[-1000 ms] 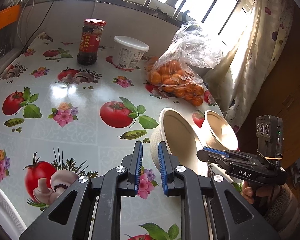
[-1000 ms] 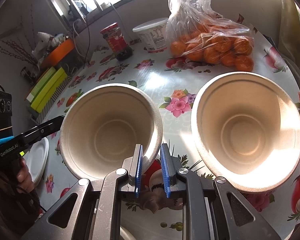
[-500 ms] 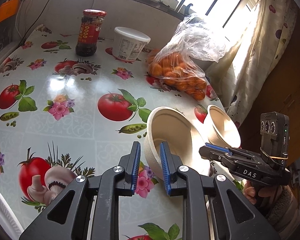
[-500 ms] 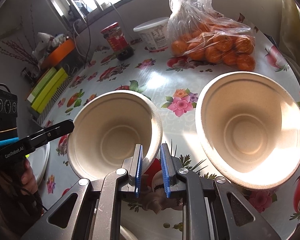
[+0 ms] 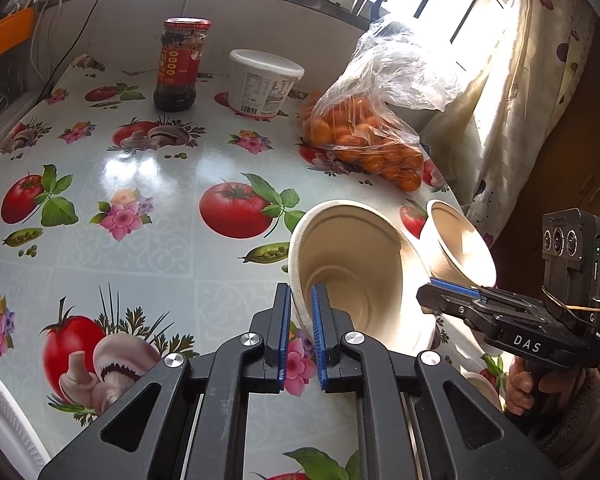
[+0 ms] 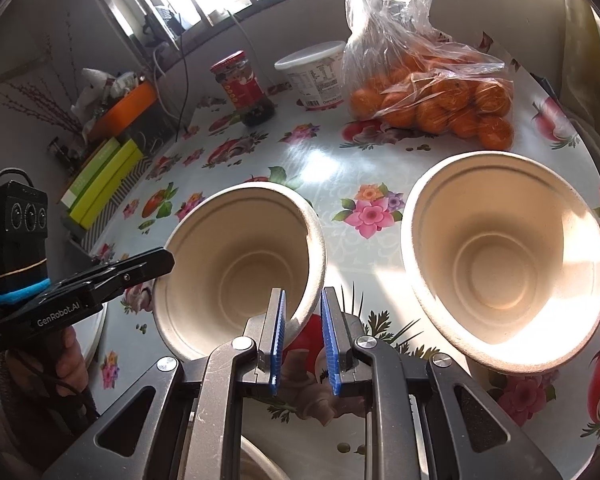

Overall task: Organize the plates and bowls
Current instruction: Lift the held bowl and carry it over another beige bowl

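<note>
Two beige pulp bowls are in play near the right edge of the desk [image 5: 148,184], which wears a tomato-and-mushroom oilcloth. The left claw [image 5: 300,300] has just been closing, and its blue pads now pinch the near rim of the tilted bowl [image 5: 352,264], wall between them. The right claw [image 6: 302,308] grips the same bowl [image 6: 240,264] at another point of the rim, so both claws hold one bowl tipped on its side. The second bowl [image 6: 504,260] stands just beside it, closer to the desk edge, apparently resting free.

Risks, as I judge them: the thin pulp rim could buckle or tear if the two claws pull in different directions. A pinch this shallow on the lip may slip, dropping the bowl. Swinging it toward the second bowl for nesting could knock that one off the edge, or brush the bag of tangerines [image 6: 432,96] behind. A white plate [image 5: 4,424] lies at the near-left corner, not yet handled.
</note>
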`<action>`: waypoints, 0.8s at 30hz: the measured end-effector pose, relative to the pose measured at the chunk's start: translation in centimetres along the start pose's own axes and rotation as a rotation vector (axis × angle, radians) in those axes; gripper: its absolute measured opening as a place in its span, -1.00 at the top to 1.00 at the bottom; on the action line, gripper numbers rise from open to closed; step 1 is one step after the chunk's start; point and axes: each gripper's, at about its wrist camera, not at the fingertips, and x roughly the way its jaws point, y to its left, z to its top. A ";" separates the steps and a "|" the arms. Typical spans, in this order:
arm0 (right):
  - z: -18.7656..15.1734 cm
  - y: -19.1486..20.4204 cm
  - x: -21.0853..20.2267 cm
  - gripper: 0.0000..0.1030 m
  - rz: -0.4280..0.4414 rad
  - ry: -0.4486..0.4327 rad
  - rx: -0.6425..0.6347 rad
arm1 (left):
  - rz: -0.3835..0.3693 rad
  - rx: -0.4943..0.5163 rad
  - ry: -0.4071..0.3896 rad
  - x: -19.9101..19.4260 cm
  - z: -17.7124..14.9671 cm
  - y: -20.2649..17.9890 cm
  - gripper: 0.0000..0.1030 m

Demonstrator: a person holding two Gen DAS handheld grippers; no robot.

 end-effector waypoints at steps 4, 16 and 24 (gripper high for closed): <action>-0.1 0.1 -0.7 0.65 0.004 -0.008 0.012 | -0.004 0.005 -0.002 -0.3 -0.1 -0.2 0.79; -0.7 1.2 -4.0 0.65 0.012 -0.050 0.007 | 0.007 0.029 -0.012 -2.1 -0.8 -1.7 0.79; -1.8 2.3 -6.8 0.65 0.019 -0.085 0.000 | 0.015 0.062 -0.026 -4.1 -1.7 -3.1 0.79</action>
